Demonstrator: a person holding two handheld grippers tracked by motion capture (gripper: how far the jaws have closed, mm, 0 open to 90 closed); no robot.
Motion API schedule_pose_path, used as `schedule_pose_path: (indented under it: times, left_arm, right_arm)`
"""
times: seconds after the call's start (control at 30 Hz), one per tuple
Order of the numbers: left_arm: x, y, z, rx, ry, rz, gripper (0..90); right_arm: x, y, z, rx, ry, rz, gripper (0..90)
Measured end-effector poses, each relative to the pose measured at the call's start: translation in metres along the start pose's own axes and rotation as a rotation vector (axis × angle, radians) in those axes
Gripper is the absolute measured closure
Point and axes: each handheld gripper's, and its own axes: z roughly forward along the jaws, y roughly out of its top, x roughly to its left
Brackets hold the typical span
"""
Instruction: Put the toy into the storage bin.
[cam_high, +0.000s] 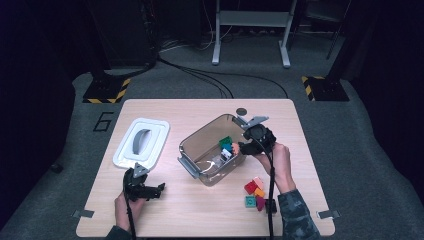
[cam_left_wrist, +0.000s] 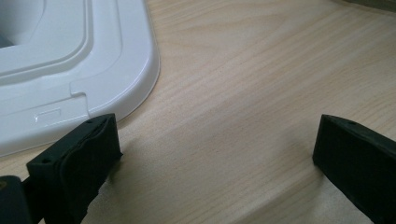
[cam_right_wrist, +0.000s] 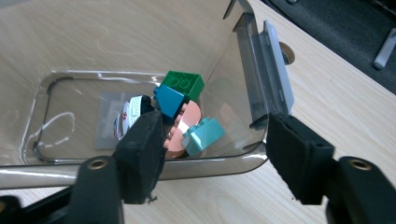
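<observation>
A clear plastic bin (cam_high: 200, 135) stands mid-table. Inside it lie a green brick (cam_right_wrist: 182, 83), a blue brick (cam_right_wrist: 169, 100), a salmon round piece (cam_right_wrist: 184, 126) and a turquoise brick (cam_right_wrist: 204, 134), bunched at the bin's near end. My right gripper (cam_high: 240, 148) hovers at the bin's right rim (cam_right_wrist: 56, 170); in the right gripper view, the right gripper (cam_right_wrist: 215, 149) stands open above that rim with nothing between its pads. My left gripper (cam_high: 159, 190) rests low over the table at the front left. It is open (cam_left_wrist: 215, 154) on bare wood, just beside the white lid (cam_left_wrist: 56, 60).
The white lid (cam_high: 141, 142) with a grey handle lies left of the bin. A small pile of loose bricks (cam_high: 256, 192), red, orange, pink and green, sits near the front right by the person's right forearm. A grey round cap (cam_high: 241, 111) is set in the table behind the bin.
</observation>
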Motion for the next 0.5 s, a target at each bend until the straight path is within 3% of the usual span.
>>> schedule_pose_path:
  times: [0.27, 0.5]
  left_arm:
    - [0.000, 0.000, 0.000, 0.000, 0.000, 0.000, 0.5]
    - [0.000, 0.000, 0.000, 0.000, 0.000, 0.000, 0.5]
  right_arm:
    - [-0.009, -0.010, -0.011, -0.069, 0.017, 0.087, 15.8]
    - [-0.018, -0.028, -0.019, -0.097, 0.038, 0.140, 14.2]
